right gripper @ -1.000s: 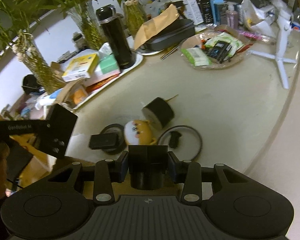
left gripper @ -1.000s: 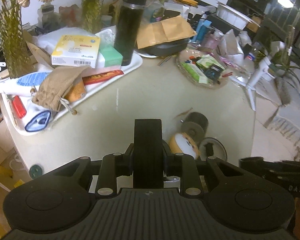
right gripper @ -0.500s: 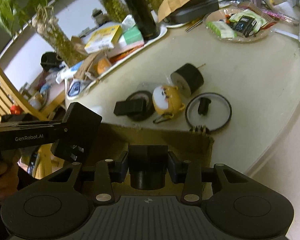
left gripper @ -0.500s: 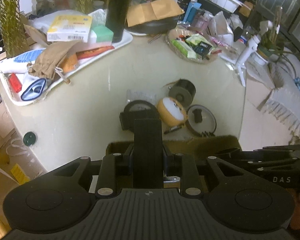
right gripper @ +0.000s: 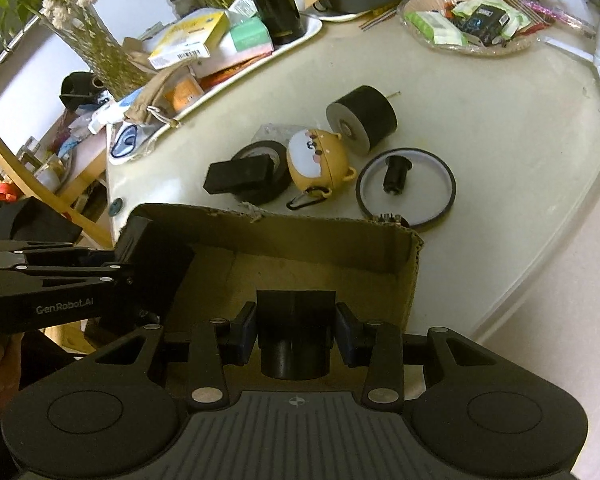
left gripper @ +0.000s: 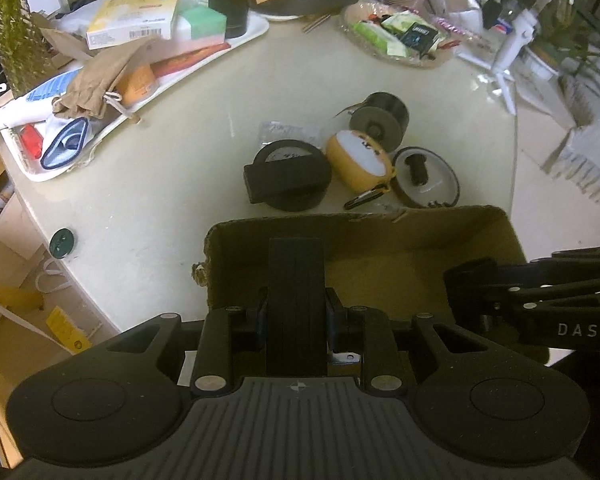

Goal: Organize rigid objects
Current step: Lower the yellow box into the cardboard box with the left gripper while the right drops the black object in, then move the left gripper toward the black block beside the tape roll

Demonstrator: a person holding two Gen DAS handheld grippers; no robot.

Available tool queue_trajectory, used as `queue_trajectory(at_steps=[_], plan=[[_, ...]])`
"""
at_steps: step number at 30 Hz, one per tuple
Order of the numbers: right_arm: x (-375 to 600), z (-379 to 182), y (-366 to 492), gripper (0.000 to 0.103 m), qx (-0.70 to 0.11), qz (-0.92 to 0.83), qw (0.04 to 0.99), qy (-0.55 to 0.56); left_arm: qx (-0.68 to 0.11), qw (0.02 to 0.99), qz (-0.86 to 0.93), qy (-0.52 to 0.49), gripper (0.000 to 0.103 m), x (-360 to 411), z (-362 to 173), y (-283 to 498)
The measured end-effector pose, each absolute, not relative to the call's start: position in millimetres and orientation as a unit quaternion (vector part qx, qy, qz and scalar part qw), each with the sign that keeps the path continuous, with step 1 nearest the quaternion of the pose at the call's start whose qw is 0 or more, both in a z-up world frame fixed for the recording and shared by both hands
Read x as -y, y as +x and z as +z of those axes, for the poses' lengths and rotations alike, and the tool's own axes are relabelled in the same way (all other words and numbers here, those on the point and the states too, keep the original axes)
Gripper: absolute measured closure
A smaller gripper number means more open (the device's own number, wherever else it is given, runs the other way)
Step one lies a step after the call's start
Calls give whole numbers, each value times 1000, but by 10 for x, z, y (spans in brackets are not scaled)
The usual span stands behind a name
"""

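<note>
1. The step in hand seems to be the drop: both grippers hang over the open cardboard box [right gripper: 308,256], each with a black part between its fingers, so I judge that these two go into the box first.
2. The left gripper [left gripper: 296,320] is pressed together on a flat black block [left gripper: 296,292], which stands upright between its fingers and above the left half of the box.
3. The right gripper [right gripper: 296,332] pinches a black cylinder part [right gripper: 295,336], its fingers only a little apart around it, over the right half of the box.
4. The next move calls for lowering each part close to the box floor and then spreading the fingers.
5. Beyond the far wall of the box, ahead of both grippers, the other rigid things wait on the table [right gripper: 500,120]: a black tape roll [right gripper: 260,172] with a block on it, a yellow toy case [right gripper: 316,156], a black spool [right gripper: 360,120] and a thin ring [right gripper: 406,188].
</note>
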State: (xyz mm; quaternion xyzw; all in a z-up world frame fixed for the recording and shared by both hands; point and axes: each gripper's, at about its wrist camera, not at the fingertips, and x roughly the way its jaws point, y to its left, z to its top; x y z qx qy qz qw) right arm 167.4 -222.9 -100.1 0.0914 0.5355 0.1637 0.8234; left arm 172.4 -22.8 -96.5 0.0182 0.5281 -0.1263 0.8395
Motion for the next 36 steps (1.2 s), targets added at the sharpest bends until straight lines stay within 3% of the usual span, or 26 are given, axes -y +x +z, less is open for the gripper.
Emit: queue_trajectory(at_steps=[16, 18, 19, 20, 23, 31, 33, 36], plan=[[2211, -1040, 1715, 59, -542, 147, 824, 74, -510, 852, -99, 65, 76, 327, -948, 1724], [2219, -1025, 1716, 52, -539, 147, 826, 77, -502, 857, -96, 69, 71, 339, -921, 1727], [2224, -1016, 1717, 38, -537, 146, 827, 80, -499, 859, -92, 72, 68, 346, -911, 1728], [2234, -999, 1710, 29, -533, 150, 829, 84, -496, 860, -89, 75, 58, 354, -901, 1727], [2221, -927, 1691, 10, -519, 159, 835, 83, -489, 864, -92, 77, 50, 374, -863, 1713], [2326, -741, 1679, 3, -478, 161, 857, 103, -450, 887, -78, 72, 44, 359, -711, 1679], [2369, -709, 1689, 0, -467, 155, 863, 113, -440, 893, -75, 66, 37, 343, -669, 1679], [2407, -668, 1695, 0, -451, 145, 872, 121, -426, 900, -69, 65, 34, 337, -631, 1679]])
